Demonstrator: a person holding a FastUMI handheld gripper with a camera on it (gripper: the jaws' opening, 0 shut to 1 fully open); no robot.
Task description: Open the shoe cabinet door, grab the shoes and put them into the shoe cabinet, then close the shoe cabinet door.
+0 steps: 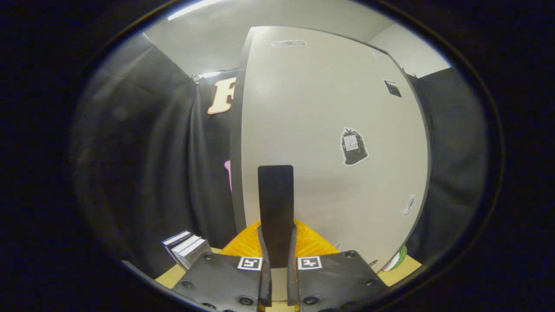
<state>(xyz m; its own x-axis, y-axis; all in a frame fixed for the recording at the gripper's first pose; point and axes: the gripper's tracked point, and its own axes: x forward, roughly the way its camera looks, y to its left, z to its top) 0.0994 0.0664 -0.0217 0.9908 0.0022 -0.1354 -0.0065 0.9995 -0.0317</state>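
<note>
The tall white shoe cabinet (312, 130) stands right in front of me, its flat panel bearing a few stickers and its darker left edge (236, 143) facing the black cloth. A flat black strip (275, 195) rises upright against the panel. My gripper (277, 236) is shut on the strip's lower end, one finger pressing on each side. I cannot tell whether the strip is fixed to the door. An orange textured object (312, 245) lies at the foot of the cabinet just beyond the fingers, partly hidden by them.
A small stack of books (187, 248) sits on the light wooden surface (173, 275) to the left of the fingers. A green and red item (396, 260) peeks out at the cabinet's lower right corner. Black cloth hangs on both sides.
</note>
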